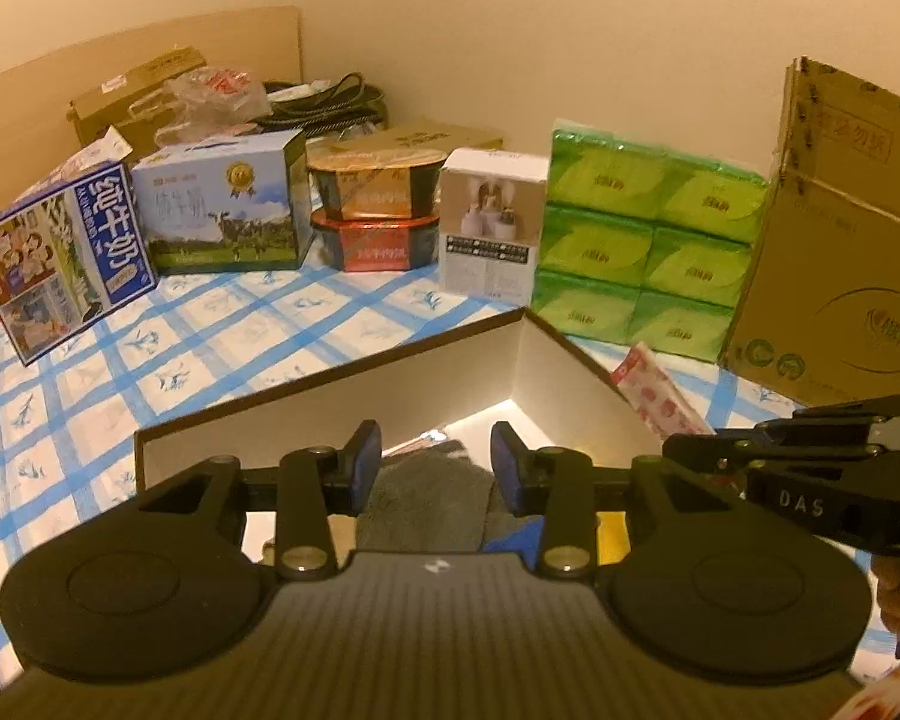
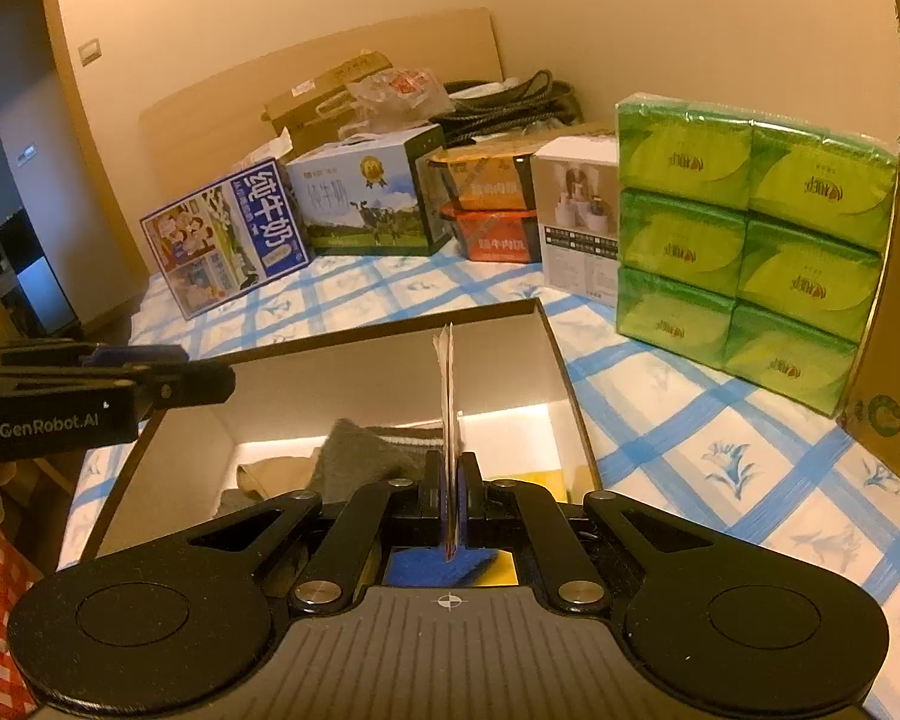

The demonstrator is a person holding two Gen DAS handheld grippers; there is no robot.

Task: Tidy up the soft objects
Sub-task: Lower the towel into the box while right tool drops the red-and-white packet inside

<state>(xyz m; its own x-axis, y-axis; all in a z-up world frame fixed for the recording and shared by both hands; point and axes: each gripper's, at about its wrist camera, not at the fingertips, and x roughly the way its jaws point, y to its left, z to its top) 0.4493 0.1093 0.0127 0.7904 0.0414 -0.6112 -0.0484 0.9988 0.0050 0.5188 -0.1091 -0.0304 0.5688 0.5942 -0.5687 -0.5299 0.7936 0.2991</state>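
The right gripper [image 2: 450, 498] hangs over the open box [image 2: 555, 354], jaws pinched tight on a thin flat packet [image 2: 447, 396] held on edge, so the smart play is to lower it clear of the wall and lay it flat beside the grey cloth [image 2: 360, 456] before letting go. The left gripper [image 1: 437, 468] hovers above that same cloth with jaws wide and empty. The packet looks floppy, white with red print, possibly a wipe or tissue sachet.

We are seeing milk cartons [image 1: 66, 252], stacked noodle bowls [image 1: 375, 210], a white box [image 1: 492, 222], green tissue packs [image 1: 648, 240] and a cardboard box [image 1: 840, 240] lining the checked sheet [image 1: 150, 360].
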